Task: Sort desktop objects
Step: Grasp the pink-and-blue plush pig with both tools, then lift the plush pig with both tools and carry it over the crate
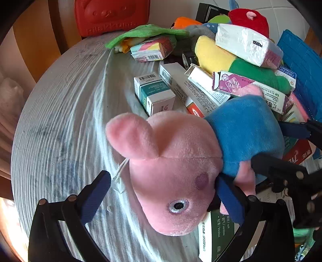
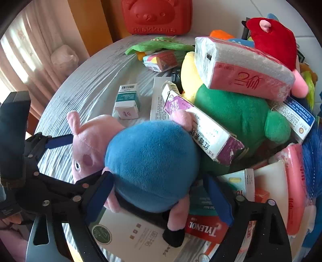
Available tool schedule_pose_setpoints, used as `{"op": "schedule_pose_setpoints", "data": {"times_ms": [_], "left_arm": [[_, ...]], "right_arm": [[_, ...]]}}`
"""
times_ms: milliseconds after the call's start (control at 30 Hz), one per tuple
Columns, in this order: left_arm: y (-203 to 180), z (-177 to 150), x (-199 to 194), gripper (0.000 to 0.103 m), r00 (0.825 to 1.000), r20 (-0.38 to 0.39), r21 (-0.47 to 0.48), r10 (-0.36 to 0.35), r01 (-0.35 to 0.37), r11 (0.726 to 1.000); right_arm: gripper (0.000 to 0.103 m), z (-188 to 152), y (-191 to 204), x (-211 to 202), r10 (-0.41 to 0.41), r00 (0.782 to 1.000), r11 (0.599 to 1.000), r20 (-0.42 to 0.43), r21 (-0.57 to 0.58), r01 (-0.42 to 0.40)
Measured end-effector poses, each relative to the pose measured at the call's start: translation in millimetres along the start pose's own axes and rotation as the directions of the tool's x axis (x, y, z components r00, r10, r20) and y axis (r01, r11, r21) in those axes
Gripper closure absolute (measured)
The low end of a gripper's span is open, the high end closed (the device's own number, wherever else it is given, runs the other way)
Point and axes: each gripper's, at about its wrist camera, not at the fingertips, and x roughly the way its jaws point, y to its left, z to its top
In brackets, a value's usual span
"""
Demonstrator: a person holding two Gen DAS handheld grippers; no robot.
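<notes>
A pink pig plush (image 1: 175,161) with a blue body (image 2: 153,161) lies on its side at the edge of a heap of boxes. My left gripper (image 1: 162,177) stands wide open around the pig's head. Its left pad (image 1: 94,197) is well clear of the head and its right finger (image 1: 229,201) sits at the neck. My right gripper (image 2: 158,176) straddles the blue body. One of its pads (image 2: 100,193) touches the body, the other finger (image 2: 217,199) looks just off it, and the body is not squeezed. In the left wrist view the right gripper (image 1: 266,142) shows at the right.
The round table's wrinkled grey cloth (image 1: 60,121) is bare on the left. Heaped on the right are a yellow-green plush (image 2: 231,112), a tissue pack (image 2: 241,68), a red plush (image 2: 273,36), a Tylenol box (image 2: 203,227) and several medicine boxes. A teal-white box (image 2: 126,102) stands apart. A red case (image 2: 157,16) sits at the far edge.
</notes>
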Motion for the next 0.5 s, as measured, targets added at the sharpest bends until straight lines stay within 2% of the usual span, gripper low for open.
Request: {"op": "schedule_pose_setpoints", "data": {"times_ms": [33,133,167,200,233,267,300,333,500], "left_arm": [[-1.0,-0.3,0.5,0.000,1.000,0.006,0.008,0.000,0.000,1.000],[-7.8,0.3,5.0,0.001,1.000,0.013,0.039,0.005,-0.005,0.999],[-9.1,1.2,6.3,0.004,1.000,0.012,0.038,-0.004,0.003,0.999],[-11.1,1.9,5.8,0.023,0.999,0.012,0.042,-0.041,0.041,0.998],[-13.8,2.1,2.6,0.031,0.998,0.016,0.046,-0.063,0.062,0.997],[-17.1,2.8,-0.3,0.034,0.998,0.021,0.055,-0.054,0.053,0.997],[-19.8,2.9,-3.5,0.039,0.998,0.028,0.068,-0.050,0.048,0.997],[-21.2,2.9,-5.8,0.041,0.998,0.031,0.070,-0.048,0.046,0.997],[-28.1,8.9,-32.8,0.045,0.995,0.100,0.089,-0.023,0.014,0.996]], "right_arm": [[0.025,3.1,-1.6,1.1,0.000,1.000,1.000,-0.002,-0.006,0.000],[0.024,10.3,1.4,7.8,-0.020,1.000,0.998,-0.020,-0.060,0.019],[0.023,6.8,1.1,8.1,-0.026,0.999,0.997,-0.018,-0.067,0.025],[0.023,7.8,2.8,11.4,-0.033,0.999,0.997,-0.020,-0.067,0.031],[0.024,8.5,0.9,12.4,-0.036,0.999,0.997,-0.019,-0.063,0.034],[0.027,11.7,0.1,14.1,-0.028,1.000,0.998,-0.012,-0.057,0.027],[0.034,8.7,-0.6,10.8,-0.017,1.000,0.998,-0.001,-0.060,0.017],[0.039,7.2,-2.0,6.6,-0.003,1.000,0.998,0.010,-0.060,0.003],[0.045,-4.3,-14.3,-16.0,0.069,0.996,0.998,0.058,0.004,-0.070]]}}
